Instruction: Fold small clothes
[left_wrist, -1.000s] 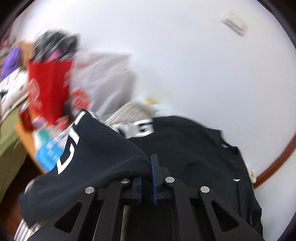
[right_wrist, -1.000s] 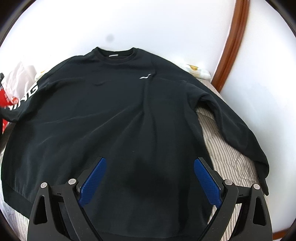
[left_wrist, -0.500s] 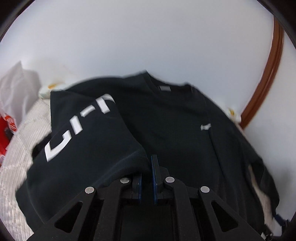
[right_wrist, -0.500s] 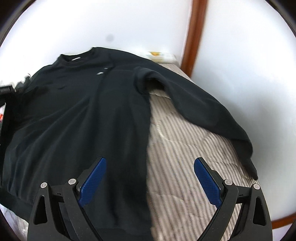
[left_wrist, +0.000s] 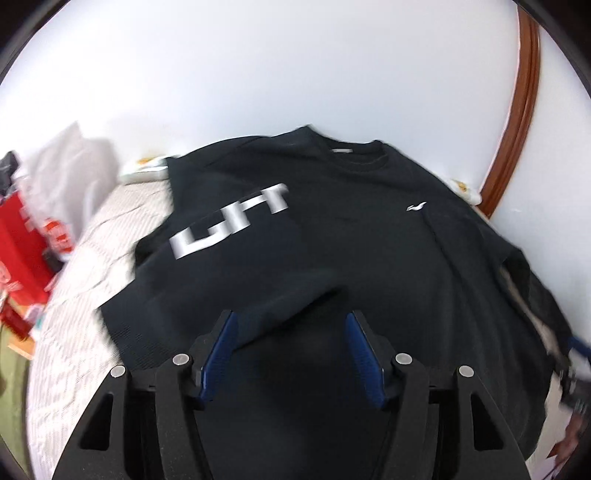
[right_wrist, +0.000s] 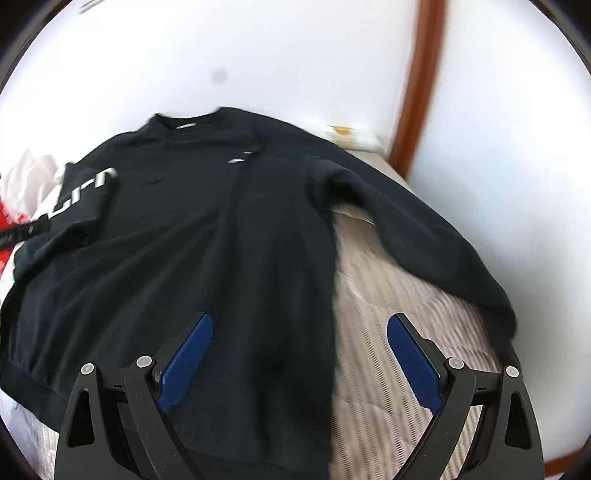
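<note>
A black sweatshirt (left_wrist: 351, 258) lies flat on a striped bed cover, collar toward the wall; it also shows in the right wrist view (right_wrist: 207, 236). Its left sleeve (left_wrist: 229, 225), with white lettering, is folded over the chest. My left gripper (left_wrist: 291, 347) is open and empty just above the sleeve's cuff. The right sleeve (right_wrist: 417, 225) stretches out to the right over the bed. My right gripper (right_wrist: 299, 354) is open and empty above the sweatshirt's lower right edge. The left gripper's tip (right_wrist: 22, 232) shows at the left edge of the right wrist view.
The striped bed cover (right_wrist: 399, 310) lies under the sweatshirt. A red bag (left_wrist: 22, 236) and white plastic bags (left_wrist: 62, 173) stand at the left. A white wall runs behind, with a brown wooden trim (right_wrist: 417, 85) at the right.
My left gripper carried the lettered sleeve over the chest, then opened and let it go. My right gripper swung to the right, staying open.
</note>
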